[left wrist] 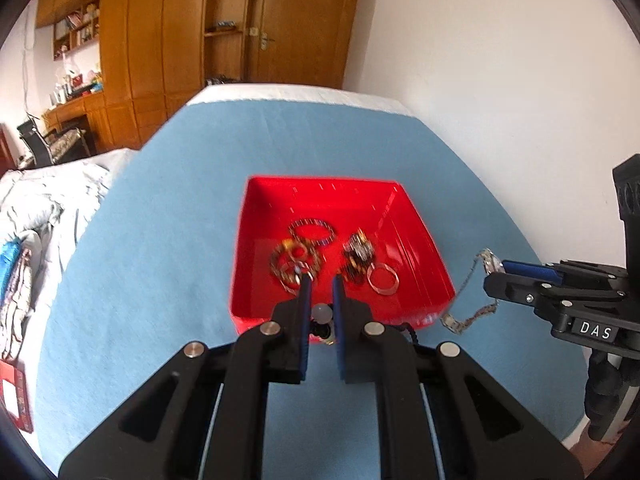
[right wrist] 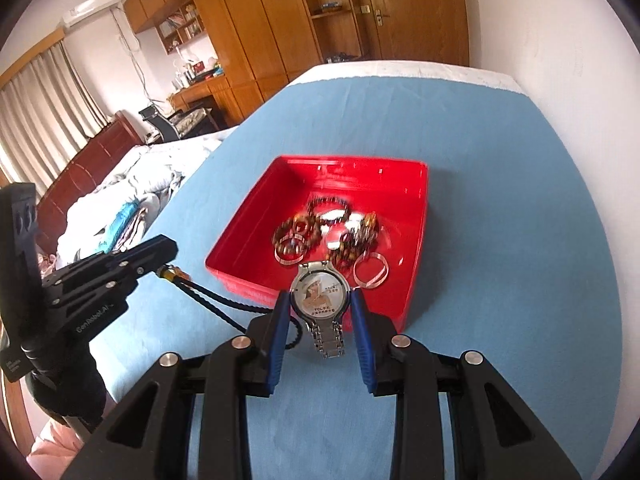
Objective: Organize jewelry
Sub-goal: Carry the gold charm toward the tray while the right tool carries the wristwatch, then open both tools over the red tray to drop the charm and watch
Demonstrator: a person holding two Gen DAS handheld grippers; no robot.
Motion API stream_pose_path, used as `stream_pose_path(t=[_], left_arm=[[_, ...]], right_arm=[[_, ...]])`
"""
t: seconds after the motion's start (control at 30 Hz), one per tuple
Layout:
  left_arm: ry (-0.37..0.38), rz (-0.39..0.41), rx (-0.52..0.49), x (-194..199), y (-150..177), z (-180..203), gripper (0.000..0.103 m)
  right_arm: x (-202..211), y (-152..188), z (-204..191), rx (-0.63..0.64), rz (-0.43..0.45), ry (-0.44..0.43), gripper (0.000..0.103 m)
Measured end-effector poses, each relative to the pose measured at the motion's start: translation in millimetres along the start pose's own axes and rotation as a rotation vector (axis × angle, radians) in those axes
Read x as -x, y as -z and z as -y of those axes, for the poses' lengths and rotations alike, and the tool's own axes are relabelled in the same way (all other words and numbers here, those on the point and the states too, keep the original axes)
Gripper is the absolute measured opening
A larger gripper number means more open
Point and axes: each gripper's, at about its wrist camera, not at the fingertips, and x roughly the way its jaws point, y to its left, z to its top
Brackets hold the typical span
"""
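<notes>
Both tools hover by the red tray on the blue-covered desk. The right gripper has its jaws clamped on a watch, seemingly tray-bound; the left gripper grips a black cord necklace, its beaded end pinched between nearly closed jaws.

A bedroom in a home: wooden wardrobes and a door line the far wall, with open shelves of books above a cluttered desk. An unmade bed with a dark headboard stands beside curtains. A blue cloth covers the table.
</notes>
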Motion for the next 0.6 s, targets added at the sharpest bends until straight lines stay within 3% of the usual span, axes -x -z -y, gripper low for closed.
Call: stream_pose_path(t=[0.3,0.6], left_arm=[[-0.122,0.033,0.024,-32.6,-51.8,-9.1,0.008],[-0.13,-0.074,0.032,-110.1,-74.4,-8.9,0.008]], right_arm=[[-24.9,-42.5,6.0,-0.015,-0.004,0.022,0.031],[-85.4,-70.4,25.0,-0.048,-0.08,0.037,0.031]])
